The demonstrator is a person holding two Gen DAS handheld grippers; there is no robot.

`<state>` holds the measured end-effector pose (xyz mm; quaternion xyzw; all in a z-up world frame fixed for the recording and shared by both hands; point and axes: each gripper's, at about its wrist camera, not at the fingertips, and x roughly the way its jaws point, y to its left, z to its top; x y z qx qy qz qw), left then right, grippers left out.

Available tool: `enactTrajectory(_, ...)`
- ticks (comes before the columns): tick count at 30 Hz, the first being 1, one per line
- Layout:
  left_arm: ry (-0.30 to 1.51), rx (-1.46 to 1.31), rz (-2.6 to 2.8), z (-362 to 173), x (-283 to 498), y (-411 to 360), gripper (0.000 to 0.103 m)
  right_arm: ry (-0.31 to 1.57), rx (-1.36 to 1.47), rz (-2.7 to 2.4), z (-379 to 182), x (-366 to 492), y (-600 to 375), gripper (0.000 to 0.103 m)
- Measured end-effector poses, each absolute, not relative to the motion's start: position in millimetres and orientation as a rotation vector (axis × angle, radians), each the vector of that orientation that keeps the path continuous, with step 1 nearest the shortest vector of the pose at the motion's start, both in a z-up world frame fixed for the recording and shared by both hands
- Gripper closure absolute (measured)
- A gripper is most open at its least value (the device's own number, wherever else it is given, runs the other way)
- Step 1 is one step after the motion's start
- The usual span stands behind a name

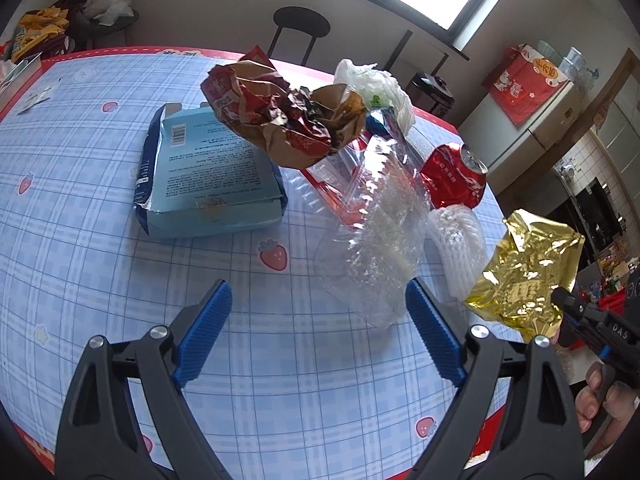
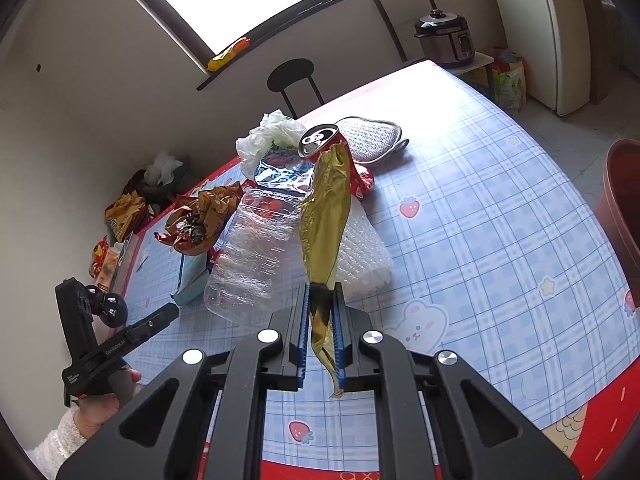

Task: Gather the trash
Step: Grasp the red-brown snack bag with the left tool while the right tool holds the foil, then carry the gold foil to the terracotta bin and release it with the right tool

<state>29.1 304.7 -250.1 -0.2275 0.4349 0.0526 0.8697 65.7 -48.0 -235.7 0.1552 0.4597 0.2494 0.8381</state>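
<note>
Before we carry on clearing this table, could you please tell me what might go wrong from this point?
1. The right gripper pinches only the lower end of the gold foil wrapper; the thin, slick foil could slip out.
2. The wrapper hangs close to the red can and the clear plastic bottle, so swinging it might knock them.
3. The left gripper hangs open beside the bottle; closing there could push the light bottle away rather than grip it.
</note>
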Motion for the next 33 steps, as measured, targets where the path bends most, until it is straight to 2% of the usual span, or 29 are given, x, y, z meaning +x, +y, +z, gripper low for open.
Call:
enactTrajectory(7, 0.713, -0.699, 0.226, -230, 63, 377, 0.016, 0.988, 0.306, 0.525, -240, 60, -48, 0.092)
enactTrajectory(11, 0.675, -0.82, 0.198, -236, 97, 402, 0.012, 0.989, 0.286, 0.516, -242, 56, -48, 0.092)
enactTrajectory(21, 0.747, -1.03, 0.257, -277, 139, 422, 0.013, 0.994, 0.291, 0.484, -244, 53, -56, 0.092)
enactTrajectory(23, 0.769, -1.058, 0.269, -284, 142, 422, 0.018, 0.999, 0.299, 0.48, -245, 53, -58, 0.092)
enactTrajectory(25, 0.789, -1.083, 0.259, -290, 145, 420, 0.035, 1.002, 0.304, 0.478, -247, 53, -58, 0.092)
enactTrajectory(27, 0.796, -1.081, 0.262, -291, 145, 418, 0.046, 1.0, 0.302, 0.481, -246, 54, -58, 0.092)
enactTrajectory(30, 0.772, -1.063, 0.25, -285, 139, 414, 0.052, 0.993, 0.303, 0.488, -244, 54, -58, 0.092)
enactTrajectory(33, 0.75, -1.006, 0.219, -272, 131, 407, 0.053, 0.989, 0.313, 0.492, -242, 54, -60, 0.092)
